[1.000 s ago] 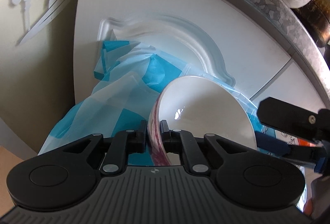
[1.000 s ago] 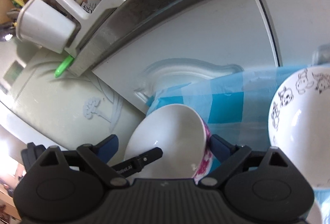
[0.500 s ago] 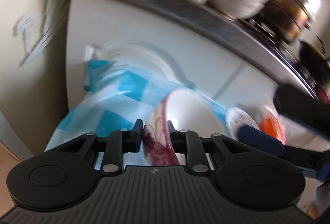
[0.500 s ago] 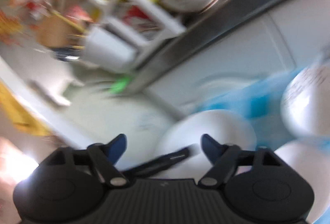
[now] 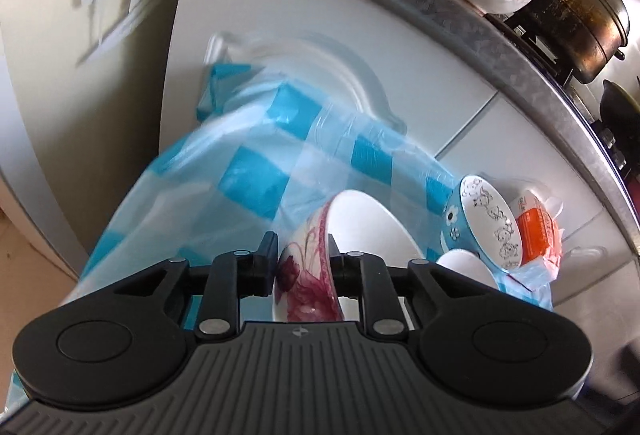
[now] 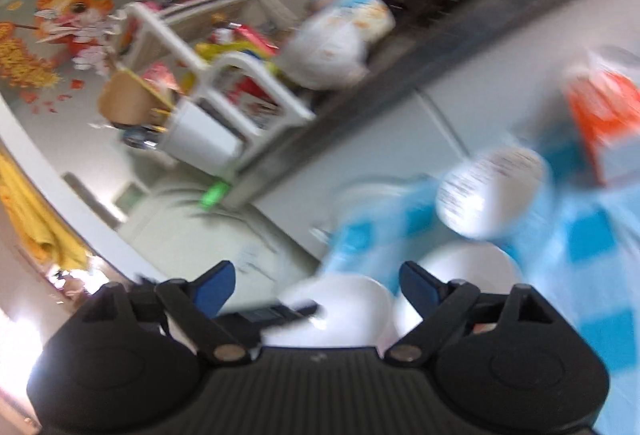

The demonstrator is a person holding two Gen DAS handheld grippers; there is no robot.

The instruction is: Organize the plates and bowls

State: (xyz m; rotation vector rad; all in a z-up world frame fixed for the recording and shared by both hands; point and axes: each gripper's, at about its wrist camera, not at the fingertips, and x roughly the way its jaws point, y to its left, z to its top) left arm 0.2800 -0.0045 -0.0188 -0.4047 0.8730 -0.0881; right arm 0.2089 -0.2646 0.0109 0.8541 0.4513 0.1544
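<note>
Right gripper (image 6: 316,285) has let go of the floral bowl (image 5: 308,267), left gripper (image 5: 302,261) still clamping it

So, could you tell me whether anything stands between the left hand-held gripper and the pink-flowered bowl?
Nothing does: the left hand-held gripper is already shut on the wall of the pink-flowered bowl, one finger outside and one inside. The blue patterned bowl stands apart, to its right.

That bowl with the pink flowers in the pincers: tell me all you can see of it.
The flowered bowl looks like glazed ceramic: plain white inside, magenta flowers outside. It is tipped on its side, opening facing right. The left gripper is clamped on its rim, one finger outside, one inside. Behind it lies a blue checked plastic cloth.
</note>
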